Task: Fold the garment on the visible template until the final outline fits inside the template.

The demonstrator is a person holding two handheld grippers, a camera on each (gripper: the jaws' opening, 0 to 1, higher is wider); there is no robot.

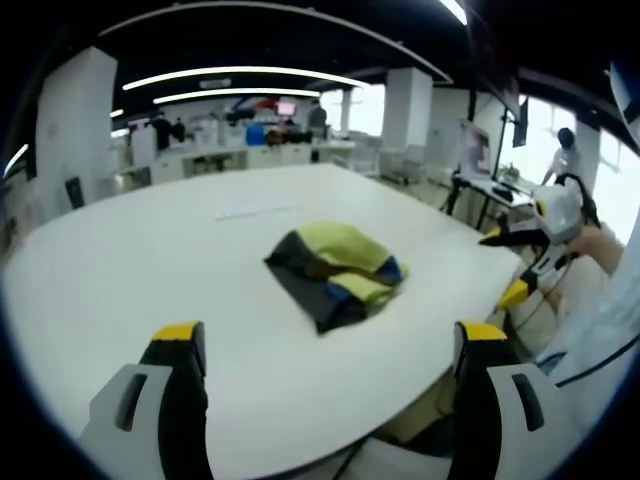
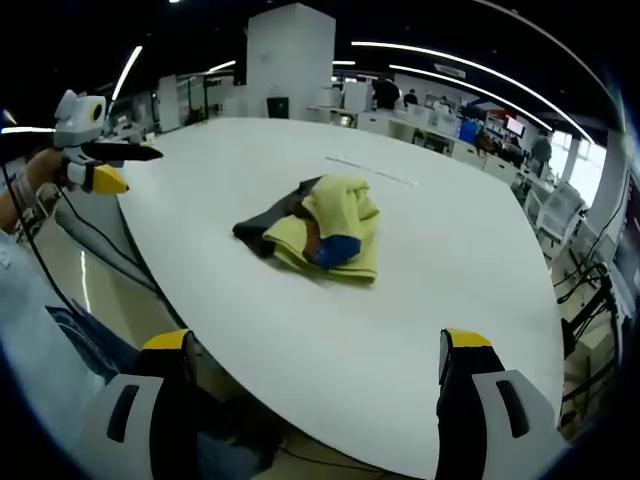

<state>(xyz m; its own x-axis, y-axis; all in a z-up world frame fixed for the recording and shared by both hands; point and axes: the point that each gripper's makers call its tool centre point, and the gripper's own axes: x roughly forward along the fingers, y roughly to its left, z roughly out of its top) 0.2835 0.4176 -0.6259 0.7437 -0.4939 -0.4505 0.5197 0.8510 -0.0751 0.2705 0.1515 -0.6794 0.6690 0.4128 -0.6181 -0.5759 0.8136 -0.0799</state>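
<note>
A: Where is the garment point(image 1: 338, 272)?

B: Bunched in a heap mid-table point(image 1: 120, 270), well short of the faint template line point(image 1: 258, 211) beyond it.

A: And the 2 claws?

B: Left claw point(image 1: 330, 350) and right claw point(image 2: 316, 360) gape wide, holding nothing, back from the heap. I'd grab 2 opposite edges of the heap and spread it flat before folding.

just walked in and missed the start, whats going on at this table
A person holds a two-jaw gripper in each hand over a large white table. A yellow, dark grey and blue garment lies bunched in a loose heap near the middle of the table. The left gripper and right gripper both hang back near the table edge with jaws wide apart, holding nothing. Neither touches the garment, so it lies crumpled, not neatly folded.
</note>
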